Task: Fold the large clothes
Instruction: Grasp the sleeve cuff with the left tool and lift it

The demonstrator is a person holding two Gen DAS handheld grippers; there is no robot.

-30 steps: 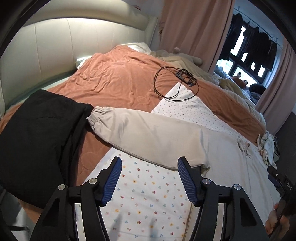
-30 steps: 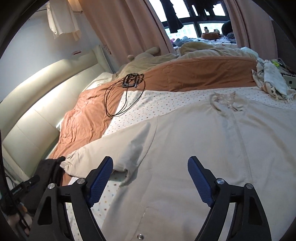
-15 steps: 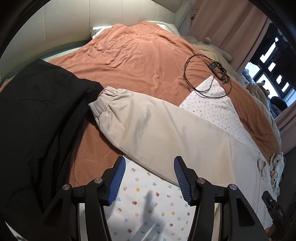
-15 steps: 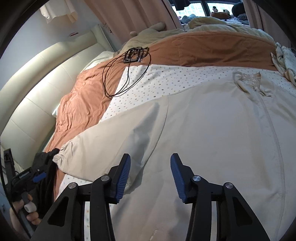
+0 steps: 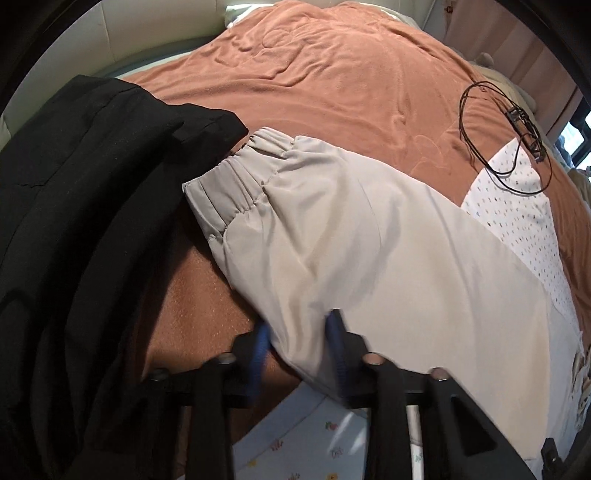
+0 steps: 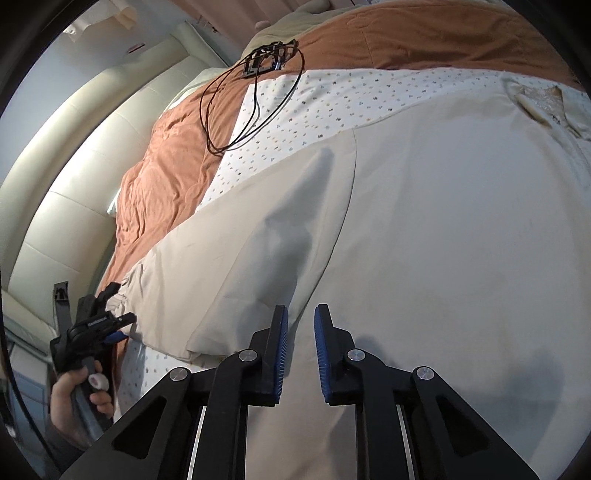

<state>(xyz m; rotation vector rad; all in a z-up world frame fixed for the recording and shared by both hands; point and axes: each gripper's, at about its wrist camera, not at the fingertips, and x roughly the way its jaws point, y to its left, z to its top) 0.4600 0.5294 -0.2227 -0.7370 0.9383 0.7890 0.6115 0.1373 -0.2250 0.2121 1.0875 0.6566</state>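
Garment: a beige jacket (image 6: 443,229) lies spread flat on the bed, sleeve (image 5: 332,229) outstretched.
Handling: looks light, soft and limp; the sleeve edge near the cuff (image 5: 229,192) offers purchase.
Left gripper (image 5: 299,343): fingers straddle the sleeve edge; grip uncertain.
Right gripper (image 6: 299,339): narrowly parted, empty, above the armpit.
Obstacles: black garment (image 5: 81,221) touching the cuff; black cable (image 6: 251,99) well apart.

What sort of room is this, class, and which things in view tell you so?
Most likely a bedroom. A wide bed is covered by an orange blanket, with a padded cream headboard behind it and pink curtains beyond. A beige jacket lies spread on the bed.
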